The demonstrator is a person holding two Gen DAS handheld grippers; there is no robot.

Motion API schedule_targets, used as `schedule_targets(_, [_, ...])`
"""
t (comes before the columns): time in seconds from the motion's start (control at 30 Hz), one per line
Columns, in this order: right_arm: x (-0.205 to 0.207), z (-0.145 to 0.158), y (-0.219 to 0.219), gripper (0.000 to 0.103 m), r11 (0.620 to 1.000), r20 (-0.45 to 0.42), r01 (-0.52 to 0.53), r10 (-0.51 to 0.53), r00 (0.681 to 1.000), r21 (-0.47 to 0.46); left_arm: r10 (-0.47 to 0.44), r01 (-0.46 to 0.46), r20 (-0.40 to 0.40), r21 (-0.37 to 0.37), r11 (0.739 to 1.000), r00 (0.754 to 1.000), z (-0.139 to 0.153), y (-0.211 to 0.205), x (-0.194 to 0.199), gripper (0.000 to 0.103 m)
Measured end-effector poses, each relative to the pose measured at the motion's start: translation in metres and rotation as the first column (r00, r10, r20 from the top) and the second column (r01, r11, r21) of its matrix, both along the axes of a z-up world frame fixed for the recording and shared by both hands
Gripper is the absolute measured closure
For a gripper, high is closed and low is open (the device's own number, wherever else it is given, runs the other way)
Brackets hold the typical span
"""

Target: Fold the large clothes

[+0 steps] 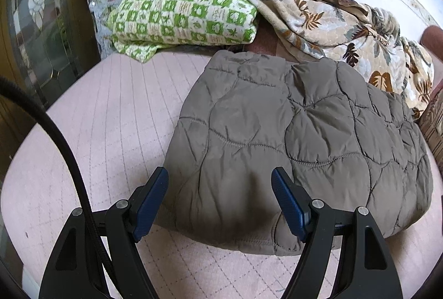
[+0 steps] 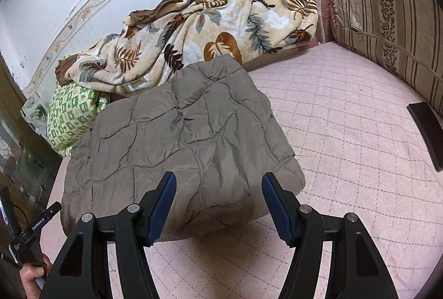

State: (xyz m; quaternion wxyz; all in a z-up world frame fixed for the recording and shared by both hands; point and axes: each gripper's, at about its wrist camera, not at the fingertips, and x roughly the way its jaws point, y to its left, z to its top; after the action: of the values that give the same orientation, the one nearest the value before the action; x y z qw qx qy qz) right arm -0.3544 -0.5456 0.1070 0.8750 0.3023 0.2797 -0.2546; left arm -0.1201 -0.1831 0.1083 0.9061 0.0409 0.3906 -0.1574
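A grey-brown quilted jacket [image 1: 301,138] lies folded into a thick rectangle on the pink quilted bed cover [image 1: 110,116]. My left gripper [image 1: 220,182] is open and empty, its blue pads hovering over the jacket's near left corner. The jacket also shows in the right wrist view [image 2: 180,144]. My right gripper [image 2: 218,187] is open and empty, just above the jacket's near right edge. The left gripper's body and the hand holding it show at the lower left of the right wrist view [image 2: 38,224].
A green checked folded blanket [image 1: 182,11] and a crumpled leaf-print blanket [image 2: 210,22] lie behind the jacket against the white wall. A striped cushion [image 2: 387,11] stands at the right. A dark flat object [image 2: 426,130] lies near it. A glass door [image 1: 36,30] is at the left.
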Motion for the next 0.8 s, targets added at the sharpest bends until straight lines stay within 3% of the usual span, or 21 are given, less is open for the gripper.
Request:
schedule_targets(0.43, [-0.015,-0.006,-0.014,0.034,0.999,-0.002,0.023,-0.023,1.0,0.046,0.053,-0.076,-0.177,-0.121,0.99,0.983,-0.013,0.045,0.029,0.027])
schedule_targets(0.8, [-0.028,-0.037,-0.034,0.029,0.969,0.012,0.053,-0.058,0.998,0.243,0.063,-0.157,-0.38,-0.221,0.963,0.923,-0.041,0.085,0.047,0.023])
